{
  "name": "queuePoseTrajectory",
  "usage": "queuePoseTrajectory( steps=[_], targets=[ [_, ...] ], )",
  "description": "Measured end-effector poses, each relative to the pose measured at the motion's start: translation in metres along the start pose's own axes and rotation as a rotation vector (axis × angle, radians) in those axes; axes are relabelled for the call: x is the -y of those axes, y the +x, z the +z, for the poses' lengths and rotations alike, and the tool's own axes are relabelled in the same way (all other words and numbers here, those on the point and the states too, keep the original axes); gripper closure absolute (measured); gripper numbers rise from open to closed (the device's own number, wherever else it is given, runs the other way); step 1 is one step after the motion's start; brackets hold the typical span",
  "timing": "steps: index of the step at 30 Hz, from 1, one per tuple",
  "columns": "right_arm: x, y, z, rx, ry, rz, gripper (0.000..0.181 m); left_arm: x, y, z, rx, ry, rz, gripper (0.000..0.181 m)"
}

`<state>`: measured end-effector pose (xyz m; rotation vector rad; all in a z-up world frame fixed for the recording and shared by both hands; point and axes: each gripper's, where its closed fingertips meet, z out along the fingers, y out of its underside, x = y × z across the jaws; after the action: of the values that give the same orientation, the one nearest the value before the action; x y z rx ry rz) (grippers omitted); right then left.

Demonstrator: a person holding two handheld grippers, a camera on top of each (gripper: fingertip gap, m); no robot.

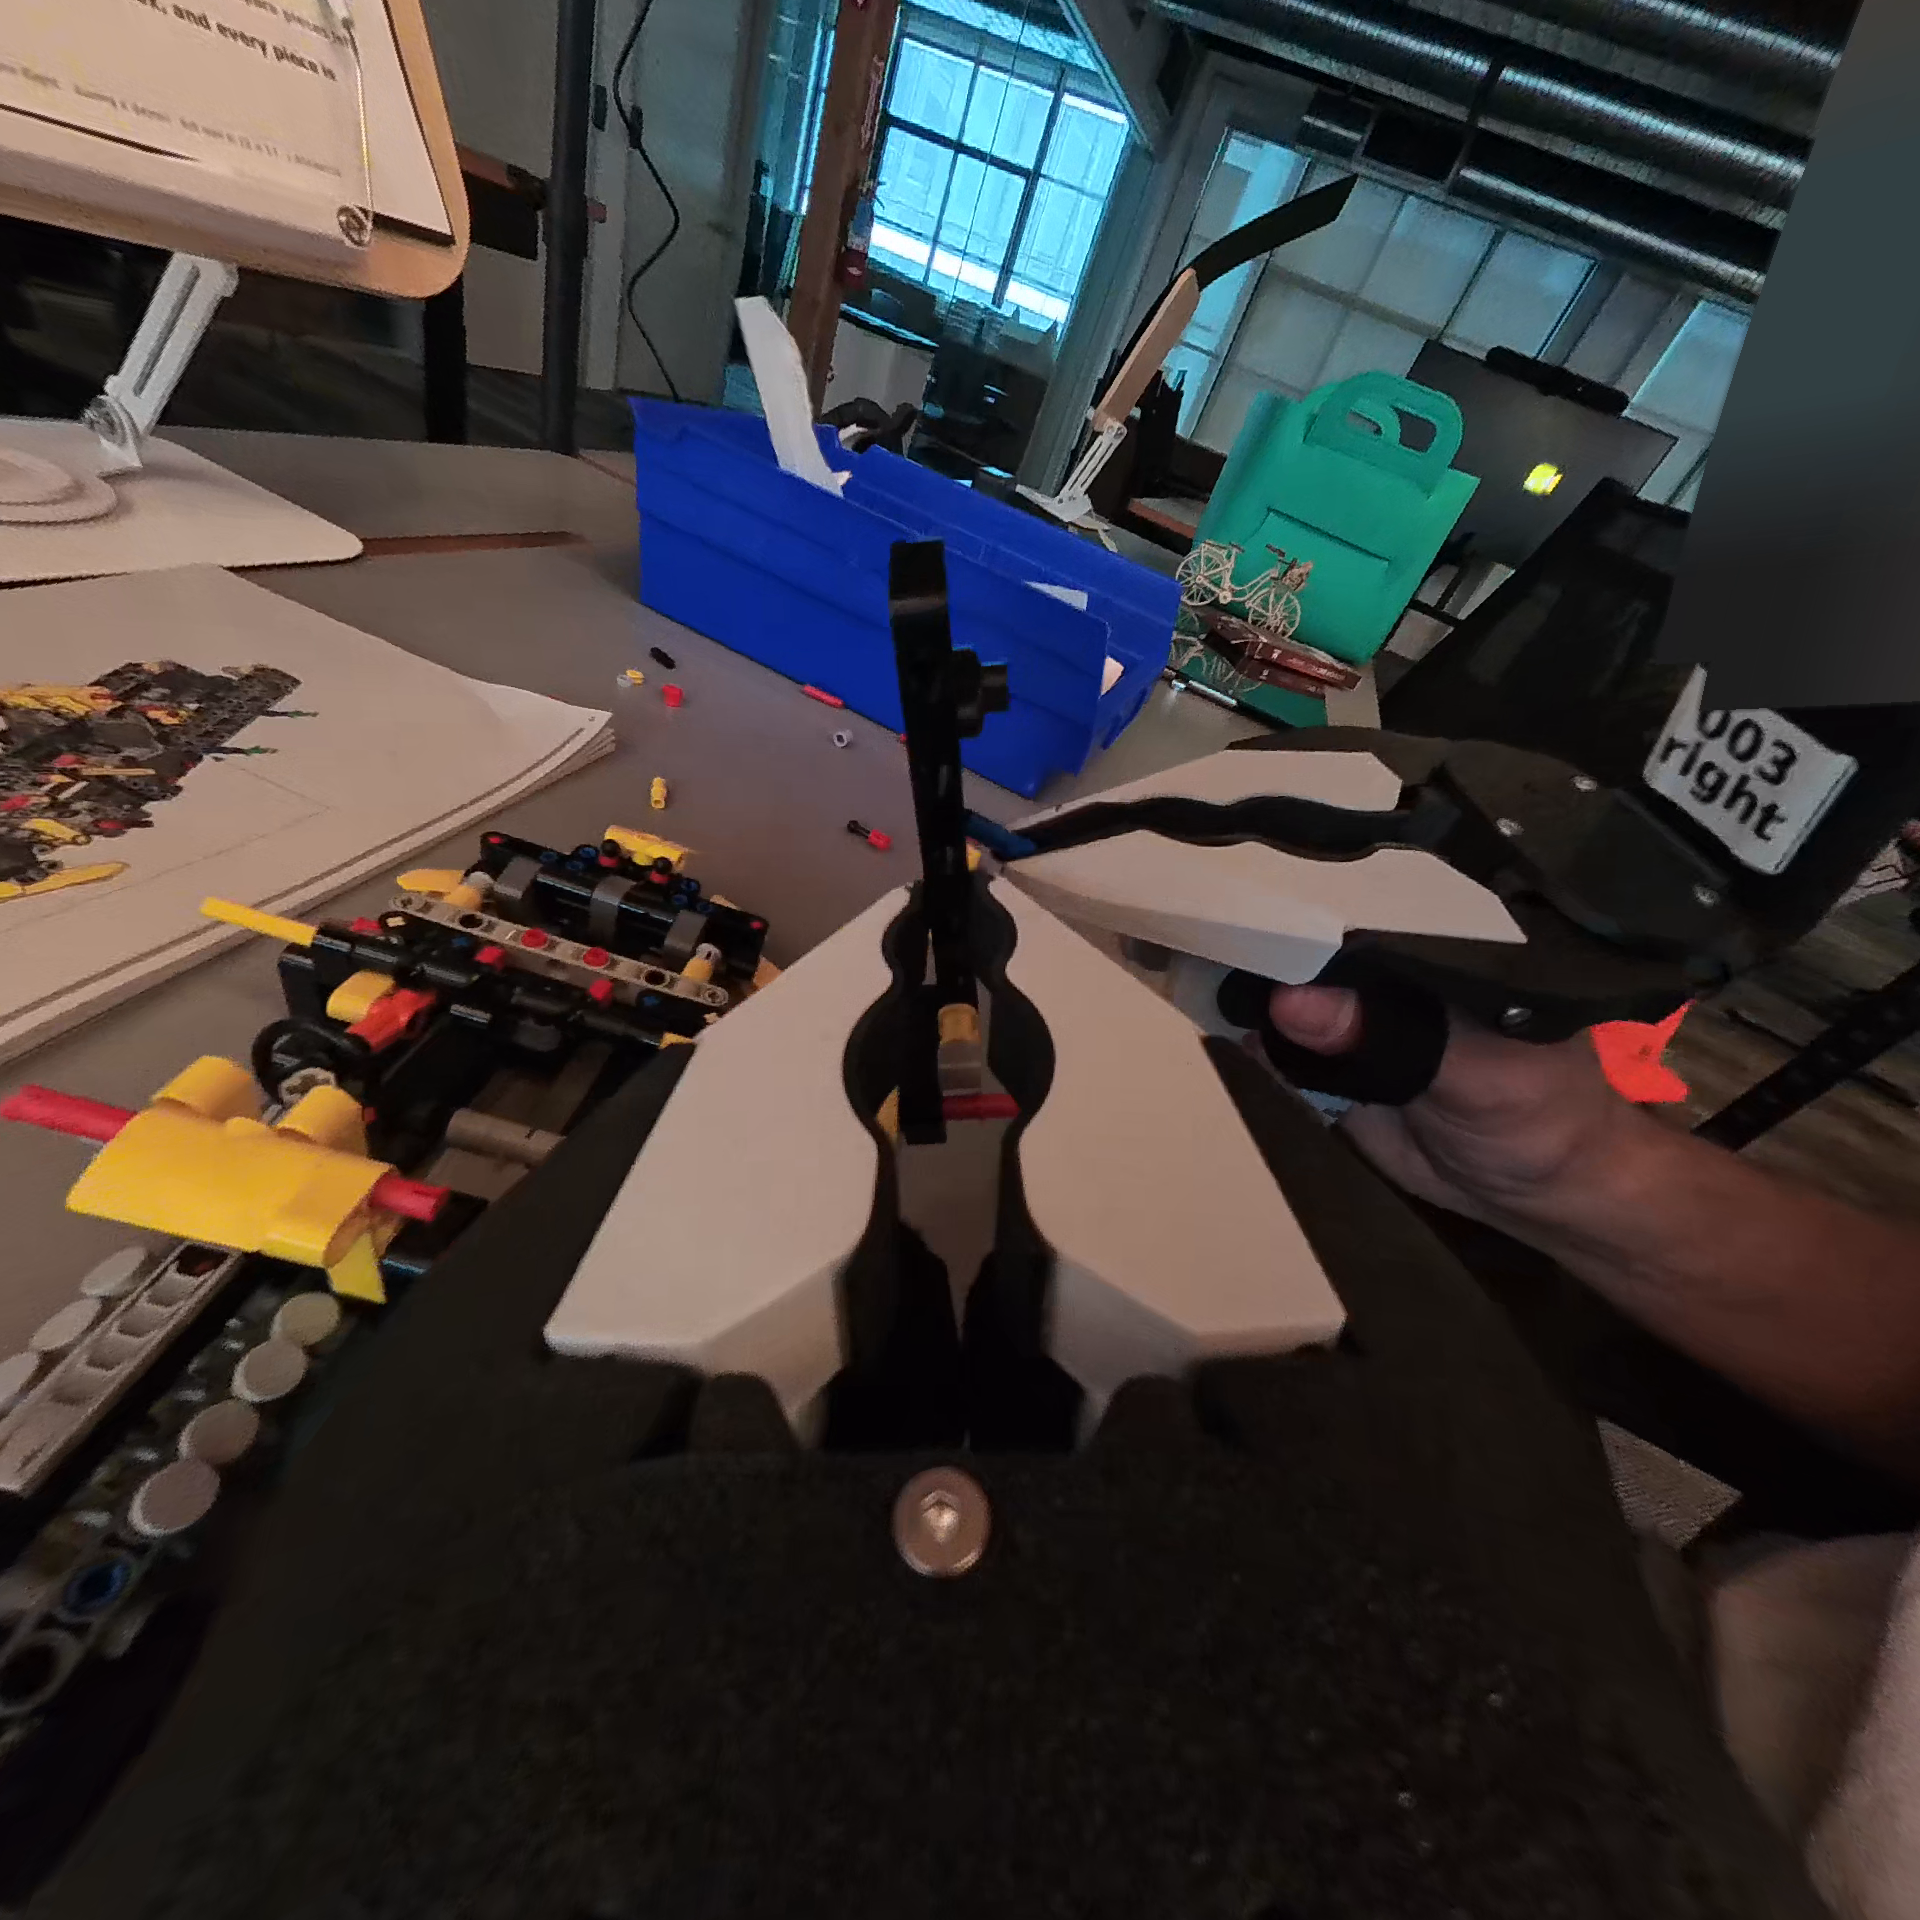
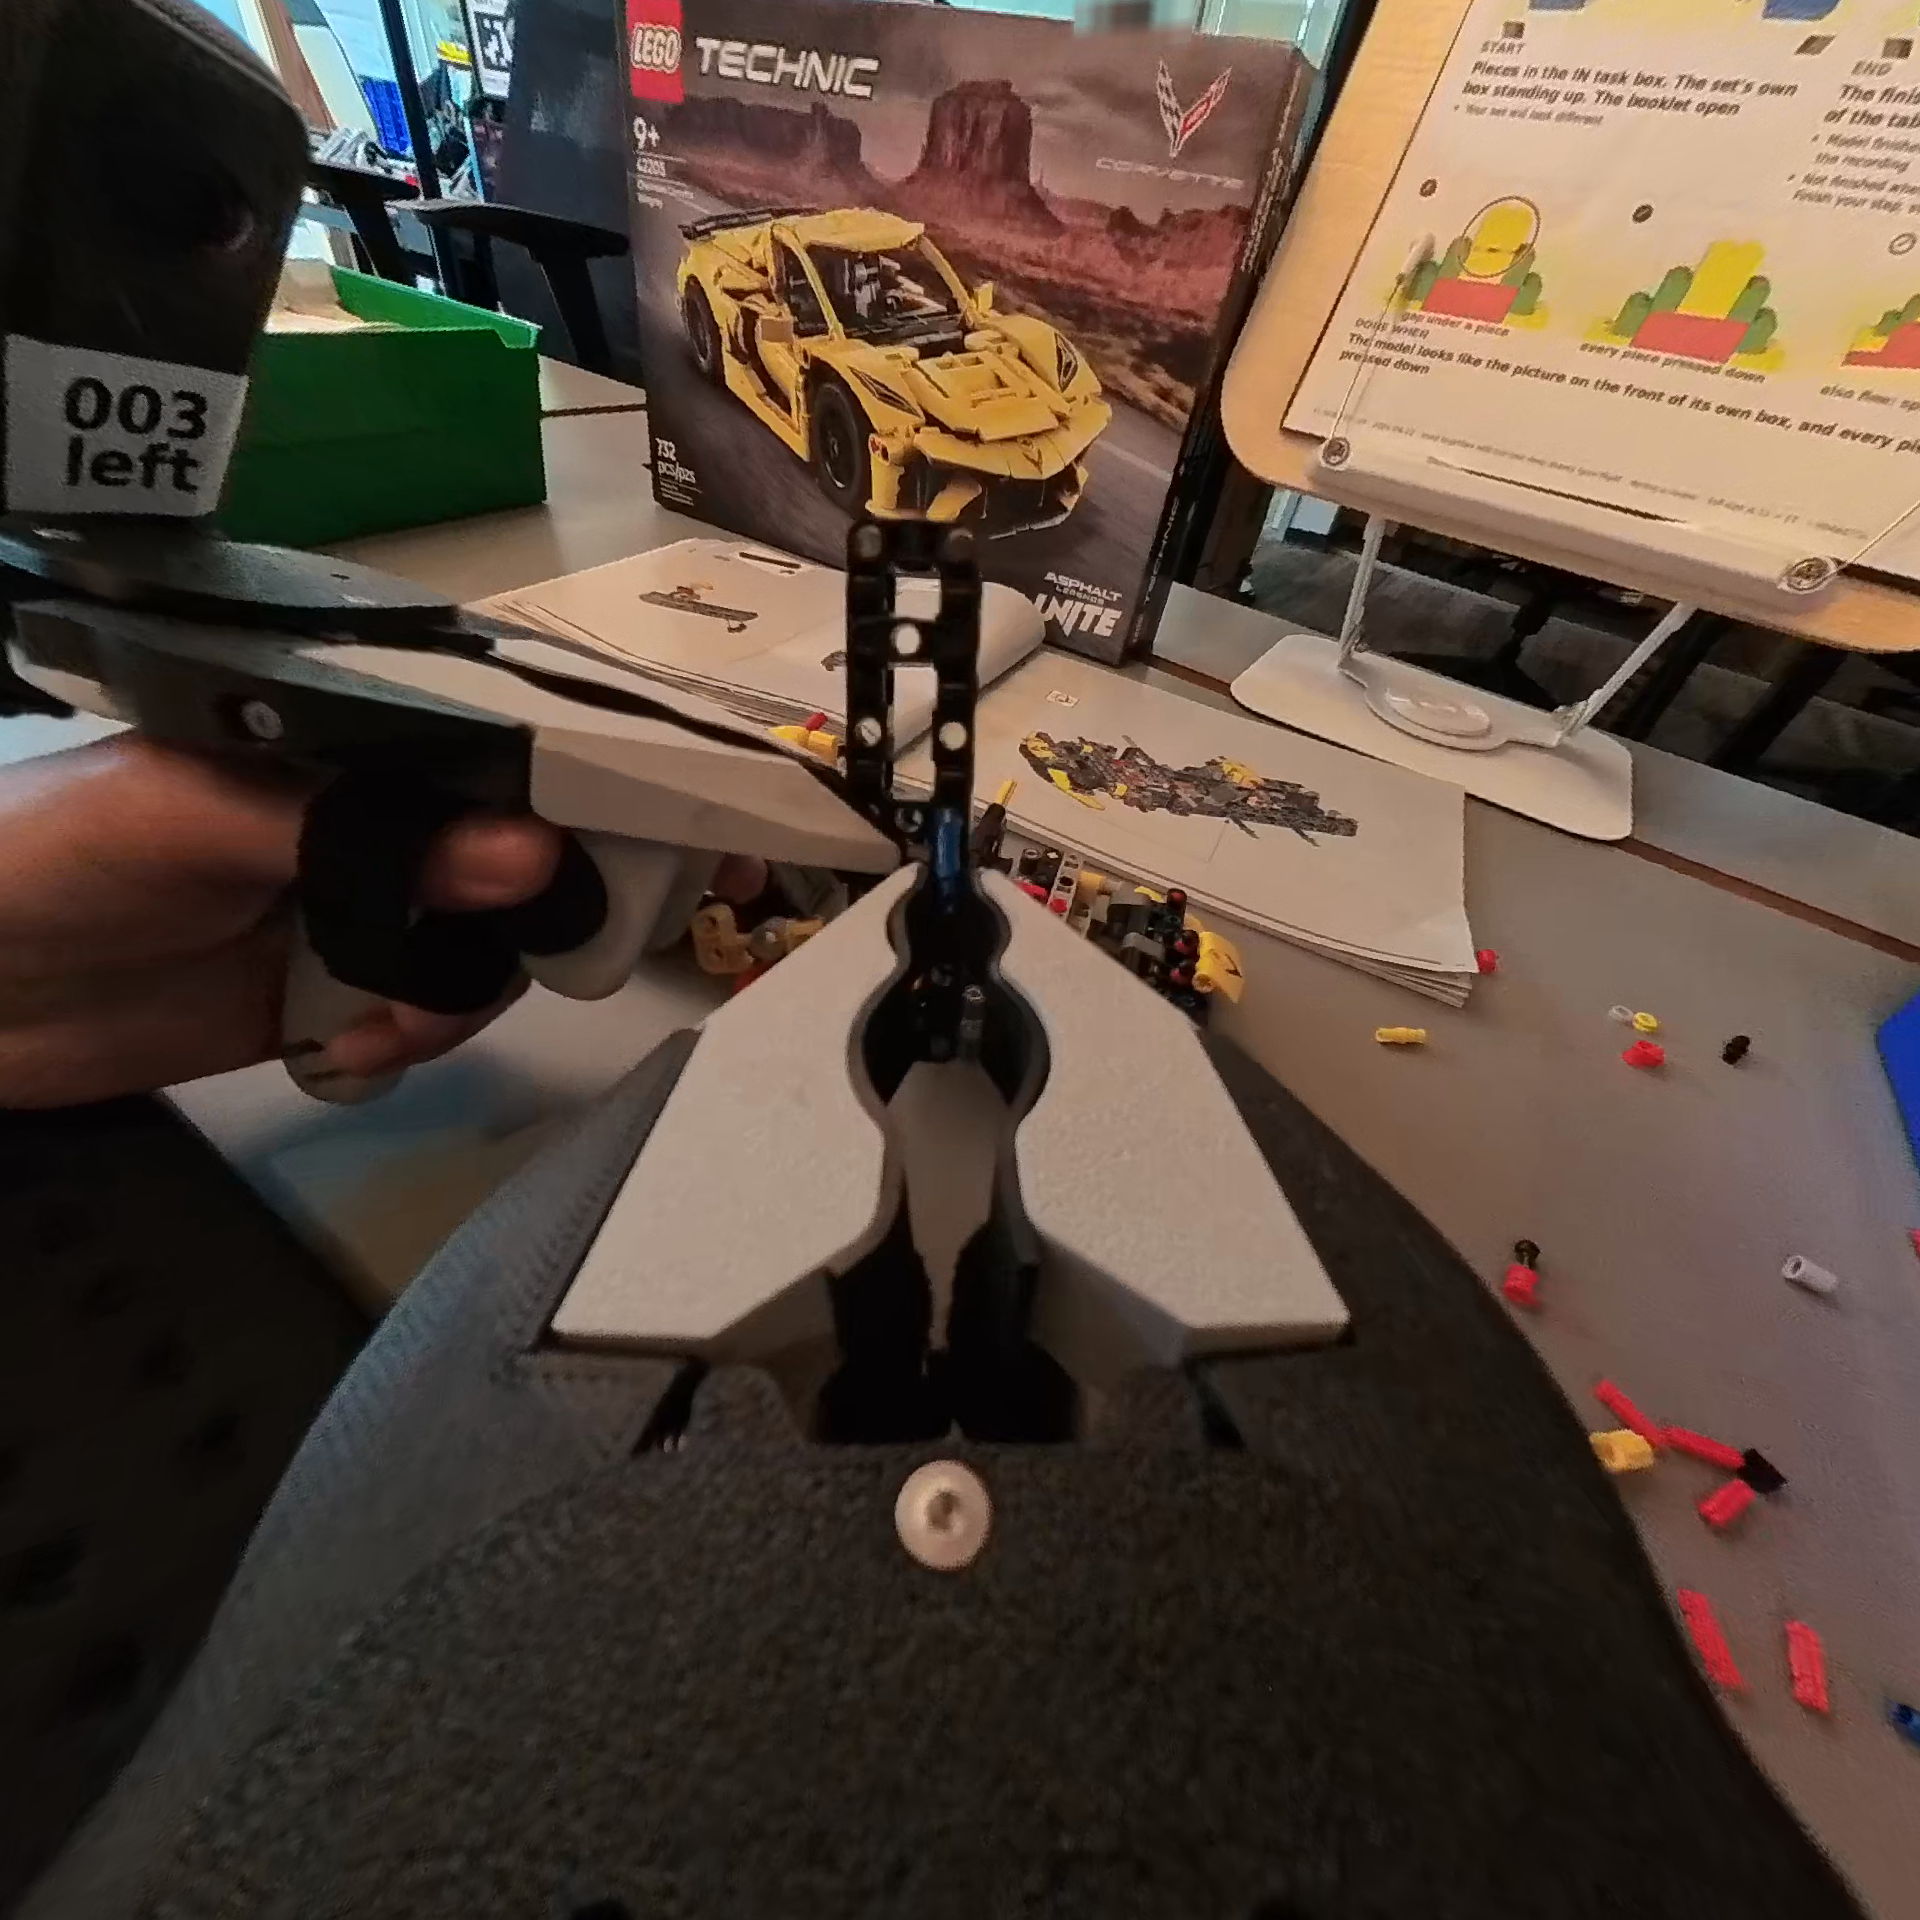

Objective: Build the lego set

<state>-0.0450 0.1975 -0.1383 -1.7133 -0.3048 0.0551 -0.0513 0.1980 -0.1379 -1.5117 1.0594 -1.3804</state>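
Note:
My left gripper (image 1: 943,894) is shut on a black Technic frame (image 1: 928,727), which stands upright out of its jaws. A yellow, grey and red bit (image 1: 961,1039) sits on the frame's lower end between the fingers. My right gripper (image 1: 1003,844) comes in from the right, shut on a blue pin (image 1: 982,831) held against the frame. In the right wrist view the blue pin (image 2: 945,857) sits at my right gripper's tips (image 2: 943,883), at the foot of the frame (image 2: 909,665). The left gripper (image 2: 888,836) meets it from the left. The partly built black and yellow model (image 1: 520,956) lies on the table below.
An open instruction booklet (image 1: 260,748) lies left, and a blue bin (image 1: 831,582) stands behind. The set's box (image 2: 935,291), a sheet on a stand (image 2: 1558,312) and a green bin (image 2: 395,416) are at the back. Loose red, yellow and black pieces (image 2: 1662,1455) are scattered on the right. My two grippers' fingertips are within a few centimetres of each other.

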Motion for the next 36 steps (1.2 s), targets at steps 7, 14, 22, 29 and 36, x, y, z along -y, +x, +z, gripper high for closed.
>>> queuePoseTrajectory(
  steps=[7,14,22,29,36],
  targets=[
    [-0.006,0.001,0.002,-0.018,-0.048,-0.015,0.178,-0.006,-0.005,0.001,0.126,-0.075,0.214,0.173],
    [-0.006,0.000,0.002,-0.009,-0.047,-0.008,0.178,-0.008,-0.006,0.001,0.159,-0.106,0.288,0.173],
    [-0.009,-0.002,0.004,0.008,-0.065,0.003,0.178,-0.011,-0.011,0.001,0.150,-0.115,0.232,0.174],
    [-0.028,0.007,-0.007,0.079,-0.290,-0.096,0.177,-0.003,-0.020,-0.006,0.192,-0.074,0.195,0.174],
    [-0.110,0.083,-0.132,0.375,-1.276,-0.194,0.177,0.001,-0.017,-0.012,0.164,-0.046,0.157,0.174]
  ],
)
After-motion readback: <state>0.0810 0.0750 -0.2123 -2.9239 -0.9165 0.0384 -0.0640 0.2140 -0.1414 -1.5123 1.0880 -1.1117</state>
